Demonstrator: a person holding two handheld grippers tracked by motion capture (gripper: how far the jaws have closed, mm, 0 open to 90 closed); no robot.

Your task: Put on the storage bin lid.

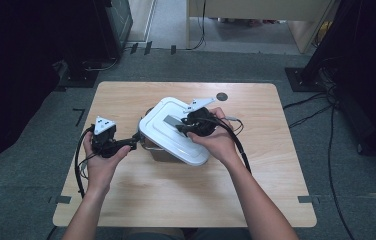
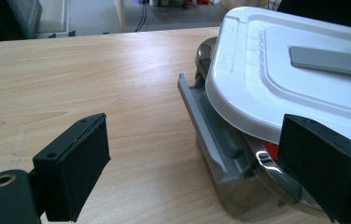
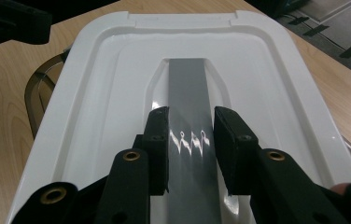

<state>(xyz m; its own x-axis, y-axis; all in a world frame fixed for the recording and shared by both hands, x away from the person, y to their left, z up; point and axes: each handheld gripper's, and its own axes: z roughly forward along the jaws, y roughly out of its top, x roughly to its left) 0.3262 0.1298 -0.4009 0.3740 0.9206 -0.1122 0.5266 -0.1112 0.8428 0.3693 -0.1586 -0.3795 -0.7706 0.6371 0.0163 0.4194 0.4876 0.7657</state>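
A grey box (image 1: 159, 153) stands mid-table with its white lid (image 1: 168, 134) lying askew and tilted over it. My right gripper (image 1: 182, 128) comes in from the right. In the right gripper view (image 3: 191, 116) its jaws are shut on the flat grey handle (image 3: 187, 88) that runs down the lid (image 3: 108, 79). My left gripper (image 1: 135, 141) is at the box's left end. There its jaws (image 2: 194, 128) stand wide open around the box's grey side latch (image 2: 211, 135), under the lid's rim (image 2: 257, 93). Something orange-red (image 2: 270, 148) shows inside the box.
The wooden table (image 1: 126, 200) has bare room in front of and left of the box. A small dark disc (image 1: 221, 96) lies near the far edge. Black stands and cables (image 1: 321, 110) surround the table on the floor.
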